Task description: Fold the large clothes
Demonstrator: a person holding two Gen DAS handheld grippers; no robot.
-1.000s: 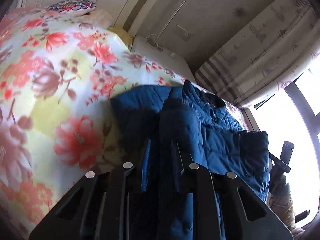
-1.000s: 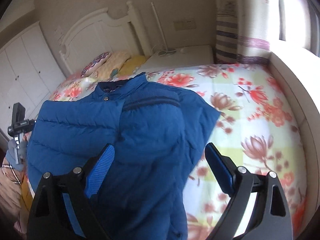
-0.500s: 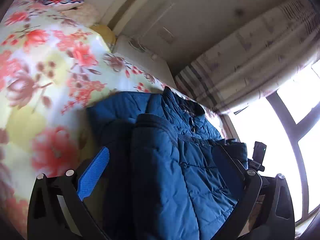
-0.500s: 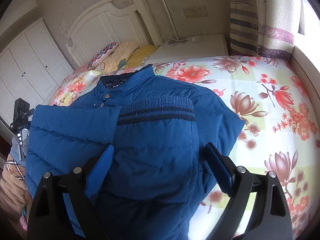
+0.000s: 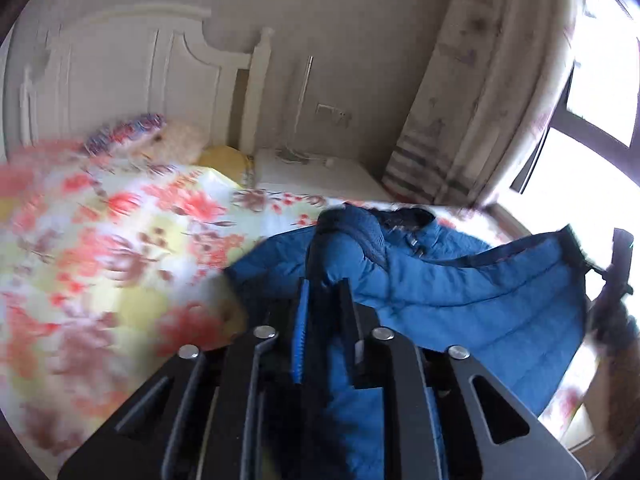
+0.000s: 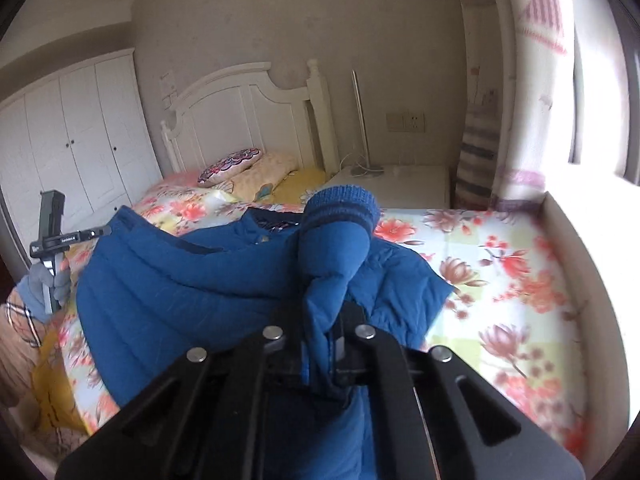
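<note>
Both grippers clamp the blue jacket (image 6: 168,280) on the bed (image 6: 520,280).
Only the right view shows the raised ribbed cuff (image 6: 340,204); the left gripper (image 5: 322,312) and right gripper (image 6: 324,320), wide half a second ago, now pinch fabric.

Floral bedspread (image 5: 100,248) motion-blurred; jacket (image 6: 180,288) hem cut off.

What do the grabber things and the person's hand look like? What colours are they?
Both are black. The left gripper has flat black arms with long cut-out slots, round silver bolts and a ridged bright blue pad on one of its jaws. The right gripper has the same black arms and silver bolts. The left hand wears a grey-blue glove, next to a plaid sleeve.
</note>
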